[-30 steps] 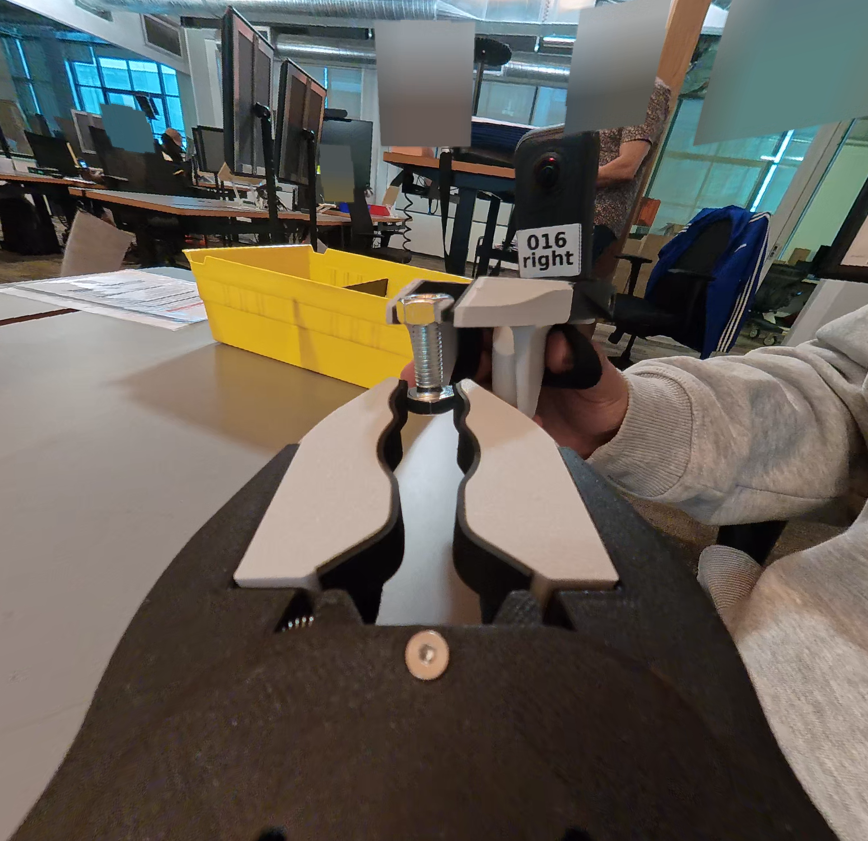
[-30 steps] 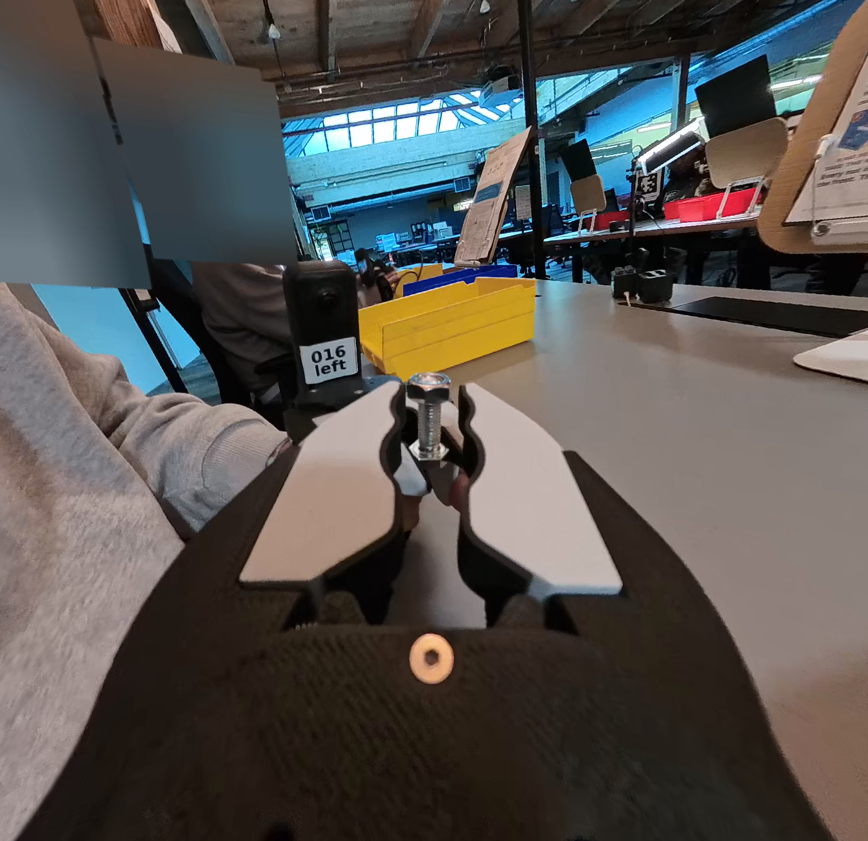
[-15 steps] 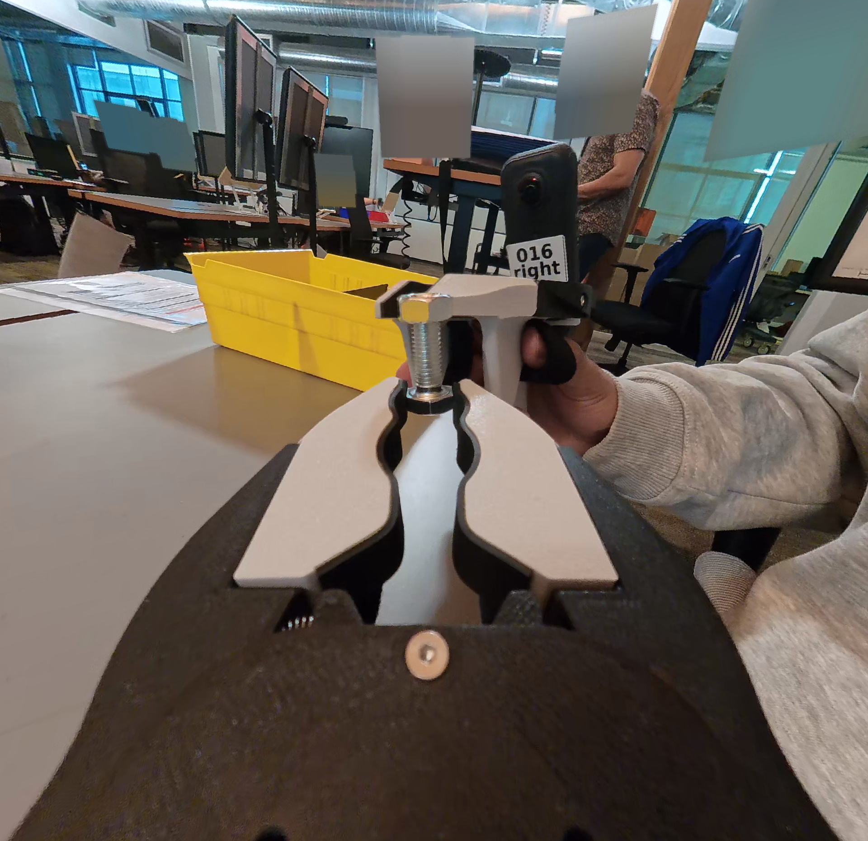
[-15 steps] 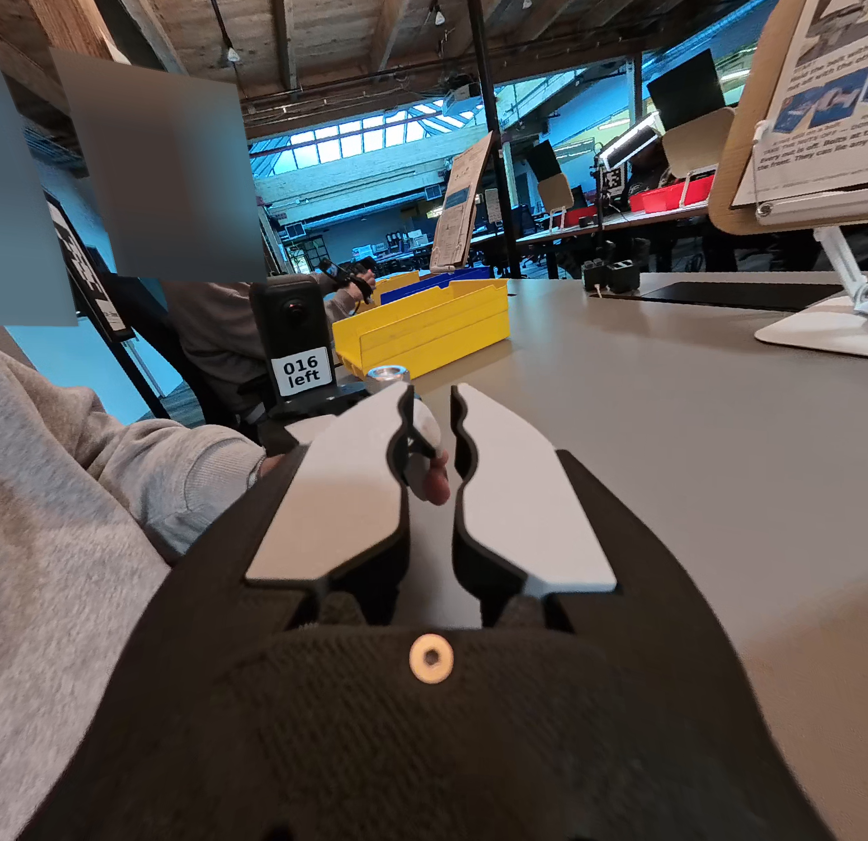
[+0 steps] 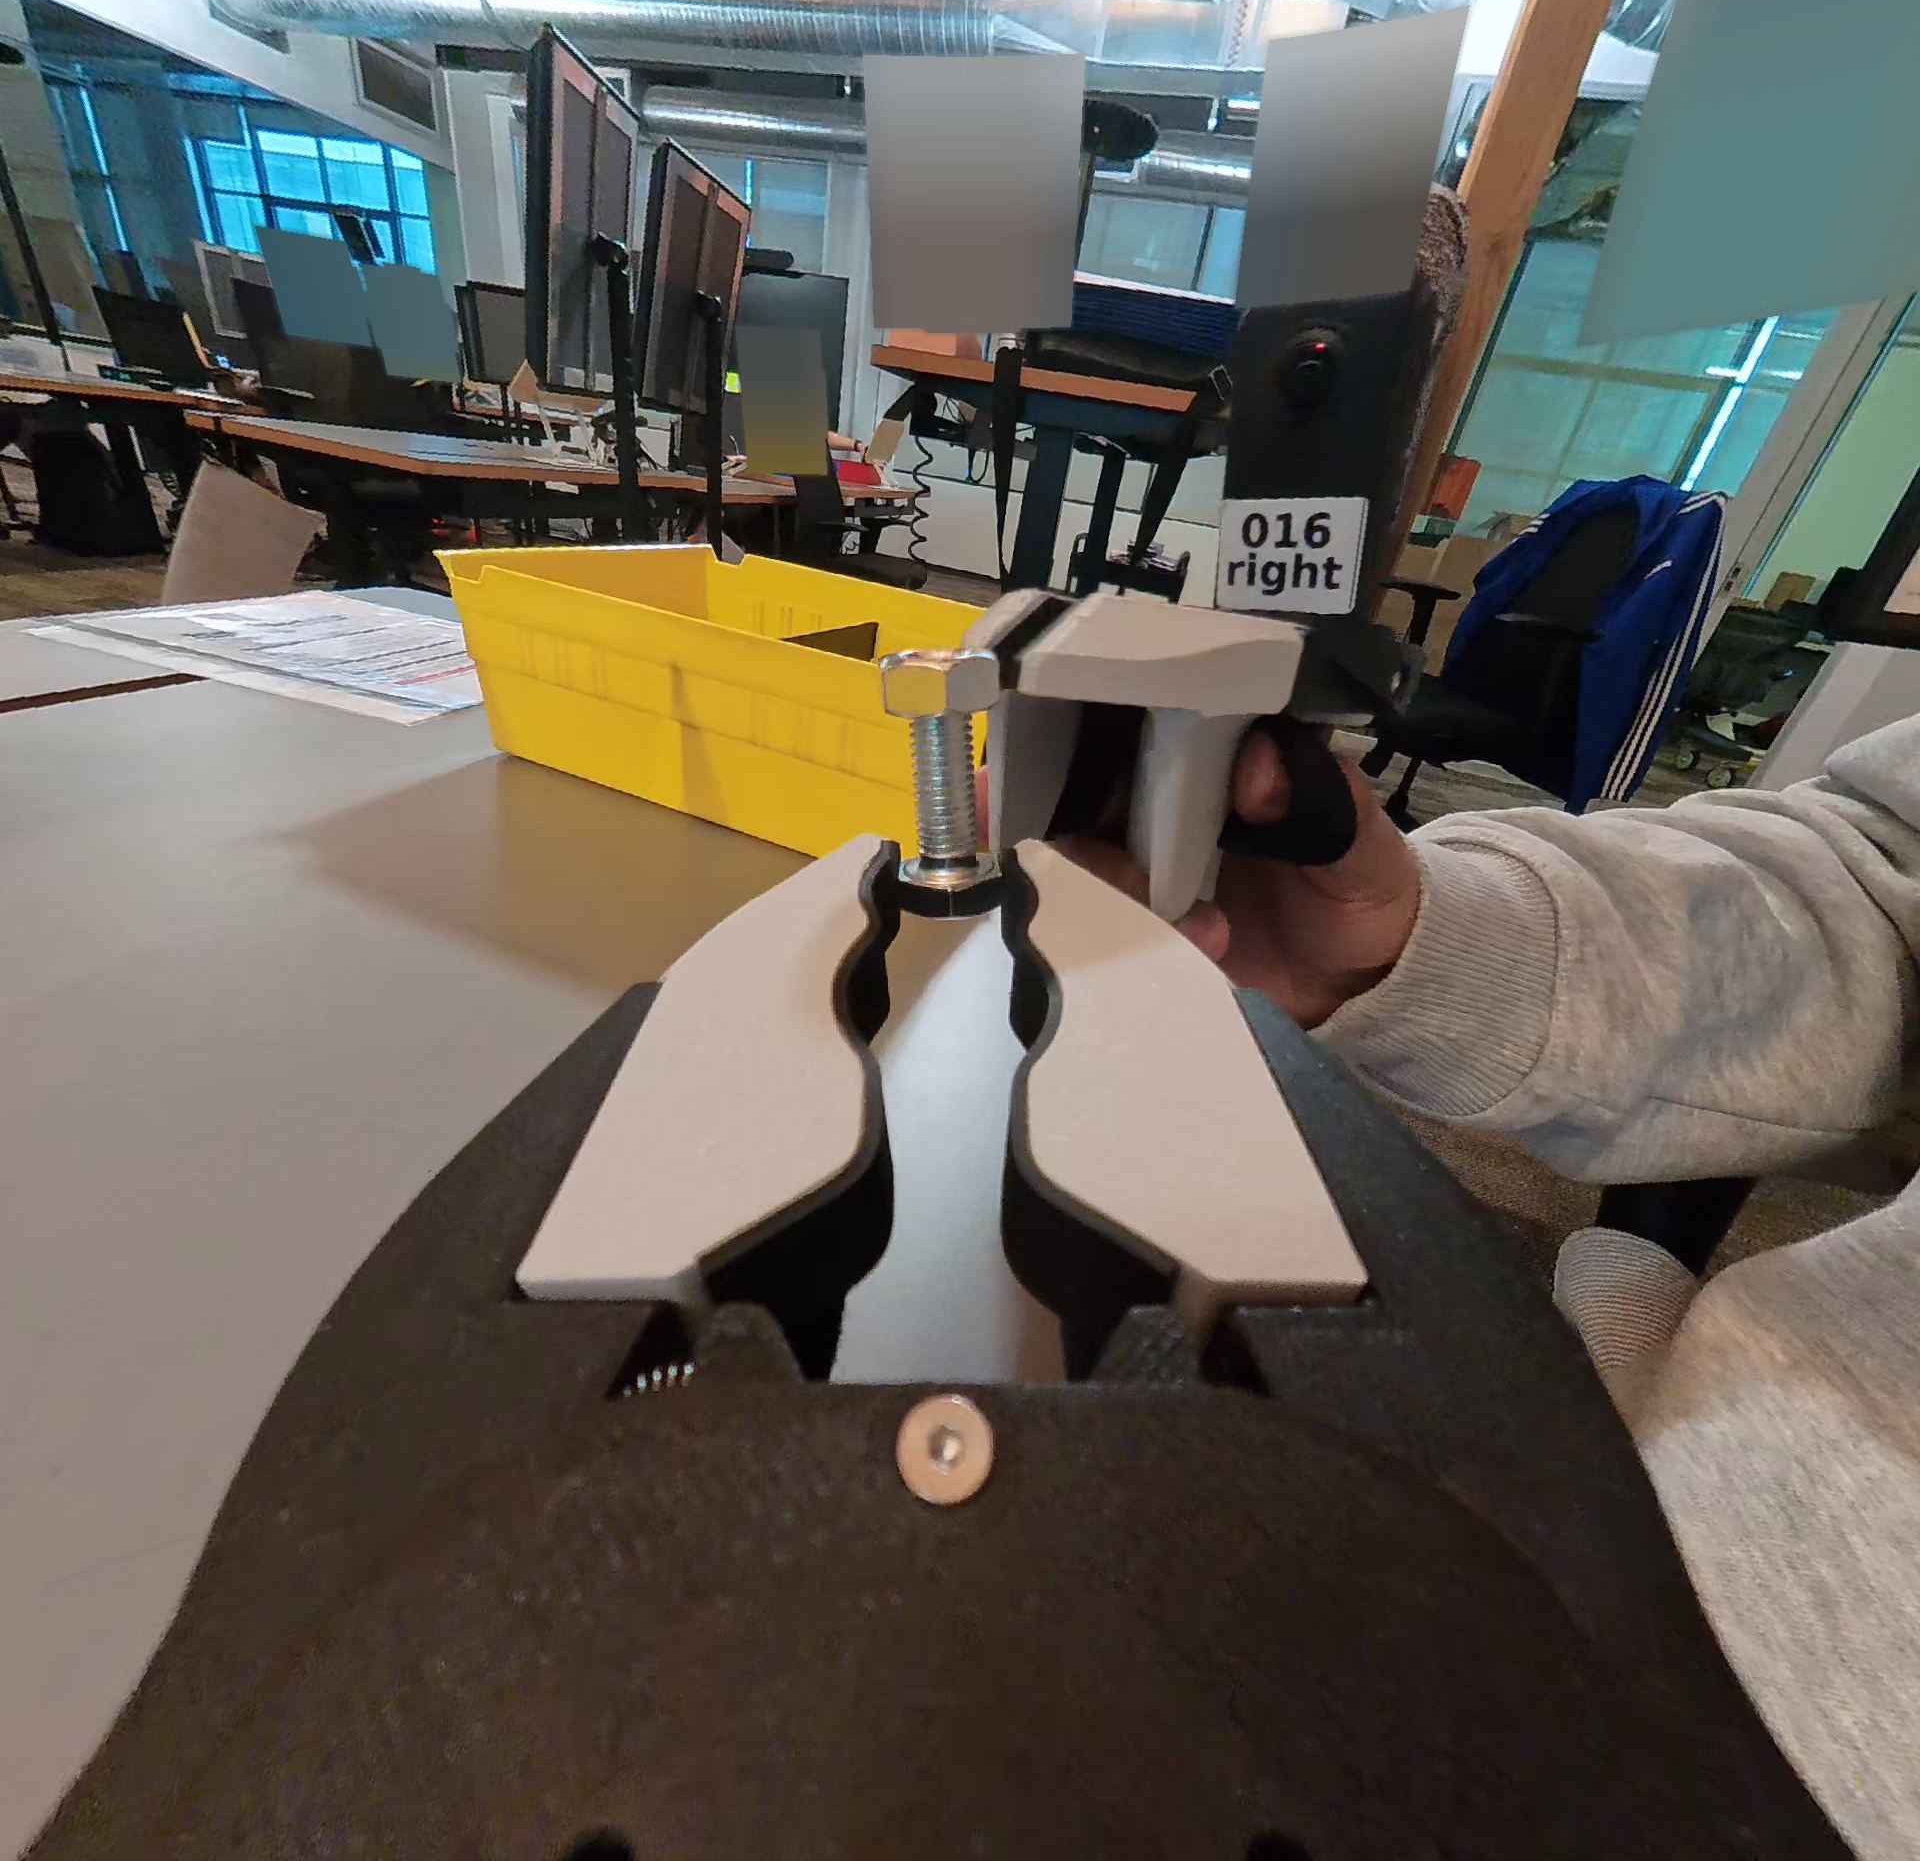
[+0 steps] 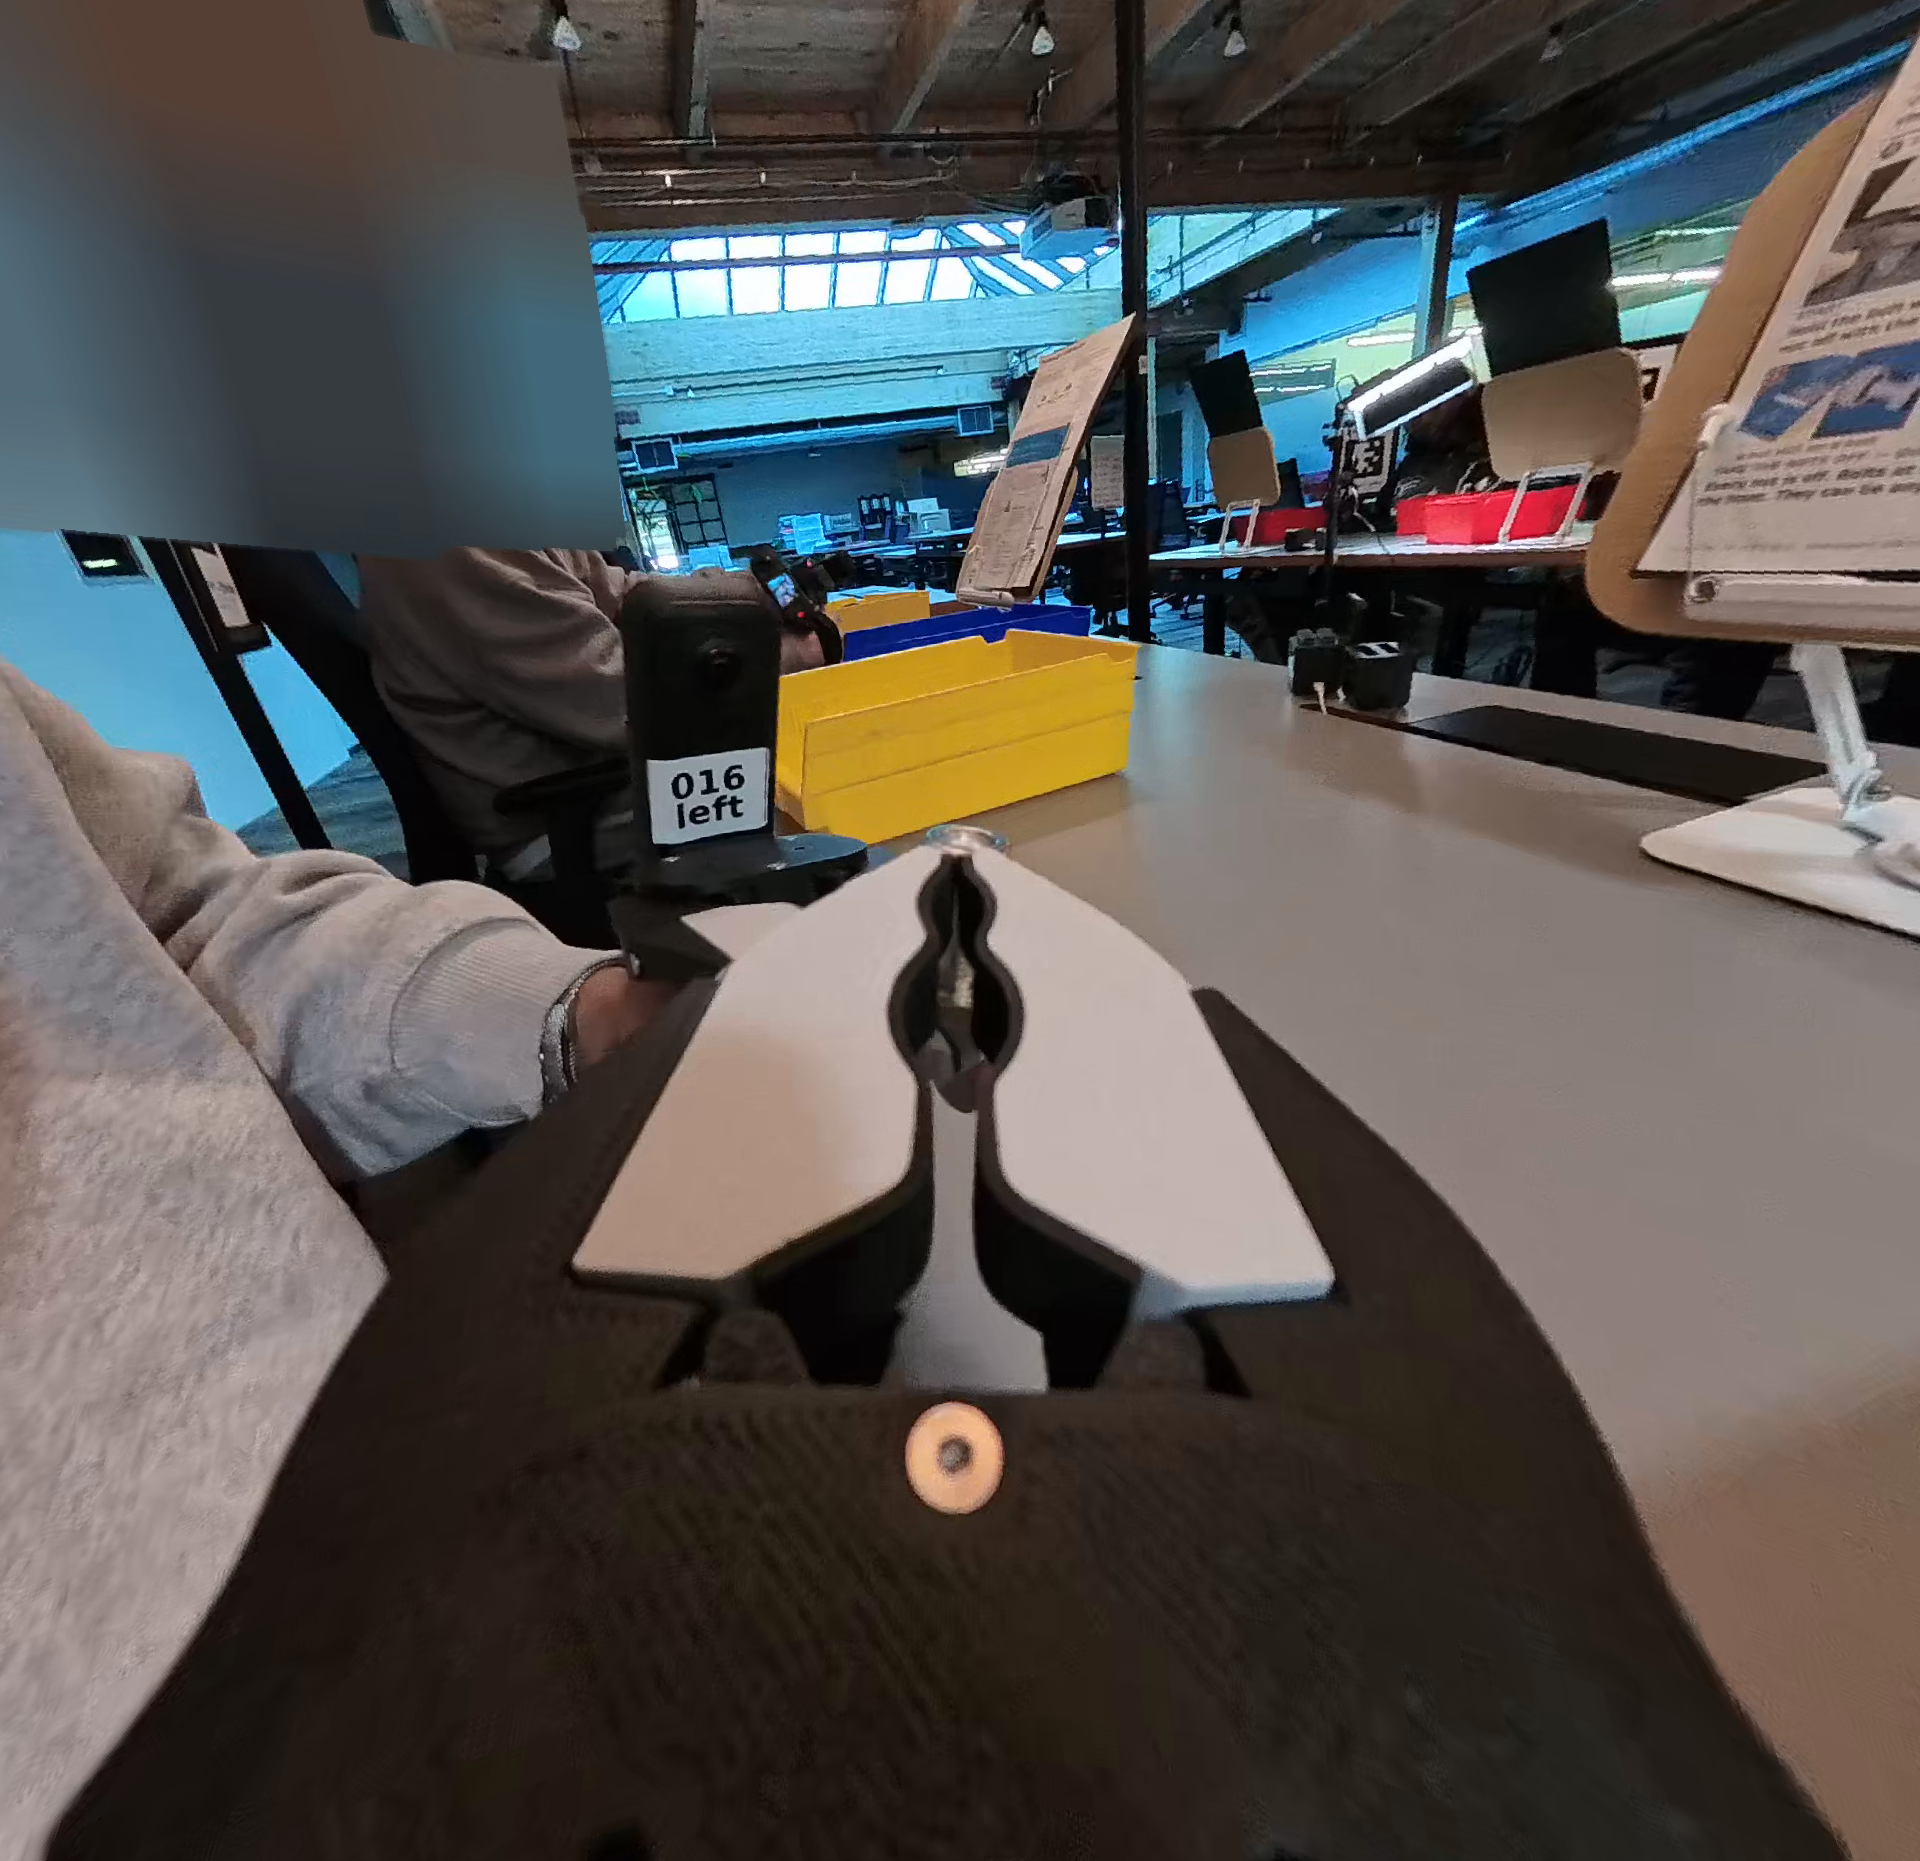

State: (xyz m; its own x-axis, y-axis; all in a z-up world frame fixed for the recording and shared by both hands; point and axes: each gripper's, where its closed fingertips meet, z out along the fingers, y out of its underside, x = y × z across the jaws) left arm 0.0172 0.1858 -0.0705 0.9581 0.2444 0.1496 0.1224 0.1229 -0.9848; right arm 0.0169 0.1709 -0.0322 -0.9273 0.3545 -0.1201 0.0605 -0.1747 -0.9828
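A silver hex bolt point(image 5: 940, 772) stands upright above the grey table point(image 5: 260, 980). Its lower end sits in a dark nut point(image 5: 940, 892). My left gripper point(image 5: 940, 876) is shut on that nut at its fingertips. My right gripper point(image 5: 992, 658) comes in from the right at the height of the bolt head point(image 5: 935, 679), tips against the head's side. In the right wrist view the right gripper point(image 6: 961, 866) is shut to a thin slit, with the bolt head point(image 6: 961, 837) just past its tips. I cannot tell if the tips pinch the head. The left gripper's fingers are hidden there.
A yellow bin point(image 5: 675, 689) stands on the table just behind the bolt, and it also shows in the right wrist view point(image 6: 956, 741) with a blue bin point(image 6: 966, 627) behind it. A white stand point(image 6: 1818, 845) holding a board is at the right. Printed sheets point(image 5: 291, 637) lie far left.
The right gripper was open around the bolt's shaft. It pulled back, rose to the bolt head and closed. The left gripper kept its hold on the nut and stayed put.
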